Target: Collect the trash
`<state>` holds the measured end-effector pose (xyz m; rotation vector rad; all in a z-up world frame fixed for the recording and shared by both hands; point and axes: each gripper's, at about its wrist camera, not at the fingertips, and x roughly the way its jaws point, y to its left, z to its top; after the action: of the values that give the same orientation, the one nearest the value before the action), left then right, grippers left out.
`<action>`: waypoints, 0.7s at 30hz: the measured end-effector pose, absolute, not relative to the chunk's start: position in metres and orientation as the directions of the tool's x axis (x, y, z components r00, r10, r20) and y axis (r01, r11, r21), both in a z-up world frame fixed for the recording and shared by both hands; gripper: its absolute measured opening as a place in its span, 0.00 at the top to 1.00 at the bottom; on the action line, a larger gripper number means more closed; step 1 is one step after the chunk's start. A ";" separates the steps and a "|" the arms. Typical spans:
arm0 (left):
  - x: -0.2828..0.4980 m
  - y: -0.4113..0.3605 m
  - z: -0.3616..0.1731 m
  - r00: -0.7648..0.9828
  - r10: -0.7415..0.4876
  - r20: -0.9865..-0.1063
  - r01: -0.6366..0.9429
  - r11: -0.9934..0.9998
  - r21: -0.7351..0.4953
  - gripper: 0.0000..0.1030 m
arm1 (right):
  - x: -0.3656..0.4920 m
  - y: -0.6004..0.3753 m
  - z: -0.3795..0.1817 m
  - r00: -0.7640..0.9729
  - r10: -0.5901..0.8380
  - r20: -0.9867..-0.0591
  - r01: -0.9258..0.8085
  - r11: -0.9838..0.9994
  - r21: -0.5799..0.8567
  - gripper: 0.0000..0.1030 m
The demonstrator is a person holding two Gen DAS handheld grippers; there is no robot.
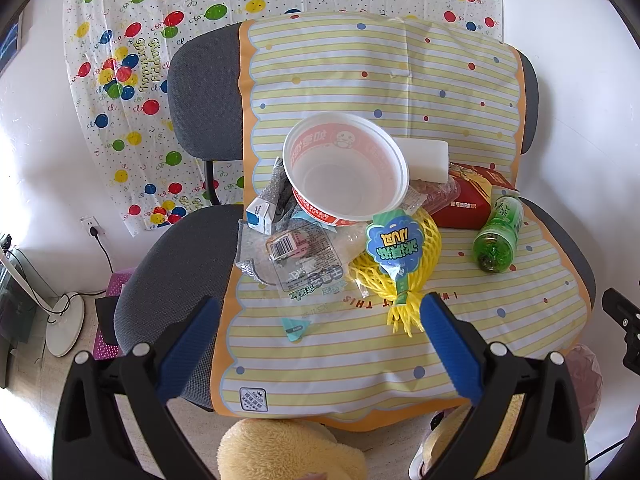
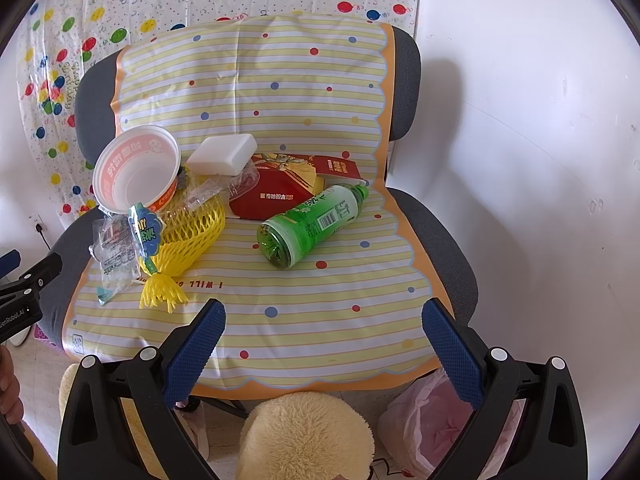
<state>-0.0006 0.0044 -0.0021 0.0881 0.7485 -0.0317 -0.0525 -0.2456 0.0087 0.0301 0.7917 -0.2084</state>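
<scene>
Trash lies on a striped mat [image 1: 360, 344] [image 2: 320, 312] over a grey chair seat. A white and red noodle bowl [image 1: 344, 168] [image 2: 136, 170] leans on clear wrappers [image 1: 296, 256] [image 2: 114, 248]. A yellow foam net [image 1: 394, 276] [image 2: 188, 236] with a blue tag lies beside it. A green bottle [image 1: 498, 232] [image 2: 316, 220] lies on its side near a red box [image 1: 470, 200] [image 2: 280, 192] and a white foam block [image 1: 424, 158] [image 2: 222, 156]. My left gripper [image 1: 320, 320] is open and empty in front of the wrappers. My right gripper [image 2: 323, 320] is open and empty in front of the bottle.
A bin lined with a pink bag [image 2: 432, 424] [image 1: 588, 376] stands on the floor at the chair's front right. A balloon-print sheet [image 1: 160, 60] hangs on the wall behind. A fan base [image 1: 66, 324] and a purple stool [image 1: 108, 344] stand to the left. Fluffy yellow slippers [image 2: 304, 436] show below.
</scene>
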 end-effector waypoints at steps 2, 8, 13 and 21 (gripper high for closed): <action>-0.001 0.004 -0.002 0.733 0.003 -0.681 0.060 0.996 0.069 0.05 | -0.053 -0.246 0.009 0.684 -0.175 -0.708 0.197 0.979 -0.051 0.05; -0.001 0.005 -0.002 0.732 0.004 -0.681 0.060 0.996 0.070 0.05 | -0.053 -0.246 0.009 0.684 -0.174 -0.709 0.197 0.979 -0.050 0.05; 0.000 0.004 -0.002 0.732 0.003 -0.681 0.060 0.996 0.070 0.05 | -0.053 -0.246 0.009 0.684 -0.174 -0.709 0.197 0.979 -0.050 0.05; 0.000 0.009 -0.002 0.732 0.003 -0.682 0.059 0.996 0.068 0.05 | -0.053 -0.246 0.008 0.684 -0.174 -0.708 0.197 0.979 -0.050 0.05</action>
<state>-0.0003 0.0087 -0.0024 0.0869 0.7497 -0.0304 -0.0532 -0.2461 0.0081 0.0308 0.7908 -0.2081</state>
